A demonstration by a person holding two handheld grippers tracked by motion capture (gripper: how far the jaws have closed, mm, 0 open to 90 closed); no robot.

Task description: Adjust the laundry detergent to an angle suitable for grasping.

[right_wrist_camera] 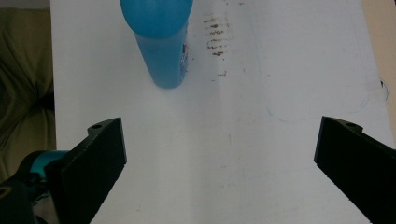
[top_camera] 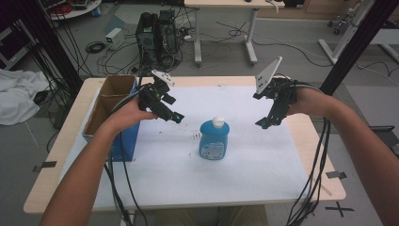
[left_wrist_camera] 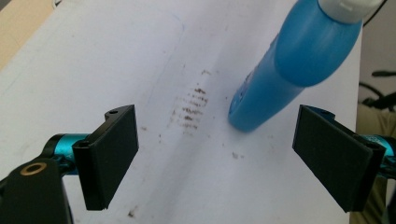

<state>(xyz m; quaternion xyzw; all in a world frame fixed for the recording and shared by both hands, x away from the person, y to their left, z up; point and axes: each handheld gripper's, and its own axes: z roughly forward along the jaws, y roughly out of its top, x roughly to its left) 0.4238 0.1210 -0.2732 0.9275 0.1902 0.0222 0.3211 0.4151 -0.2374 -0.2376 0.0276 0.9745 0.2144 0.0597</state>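
A blue bottle [top_camera: 214, 140] with a white cap stands upright in the middle of the white sheet [top_camera: 244, 165]. My left gripper [top_camera: 175, 117] hovers above the sheet to the bottle's left, jaws wide apart and empty. In the left gripper view the bottle [left_wrist_camera: 285, 70] rises ahead and to the right, with the gripper [left_wrist_camera: 233, 158] open below it. My right gripper [top_camera: 264, 123] hangs to the bottle's right, pointing down. Its own view has the bottle [right_wrist_camera: 161, 44] at the top left, while the gripper [right_wrist_camera: 219, 172] stands open over bare sheet.
An open cardboard box [top_camera: 109, 101] with a blue side sits at the table's left edge, beside my left hand. Brown smudges [left_wrist_camera: 191, 109] mark the sheet left of the bottle. Cables trail off the table's front. A computer tower [top_camera: 155, 30] stands on the floor behind.
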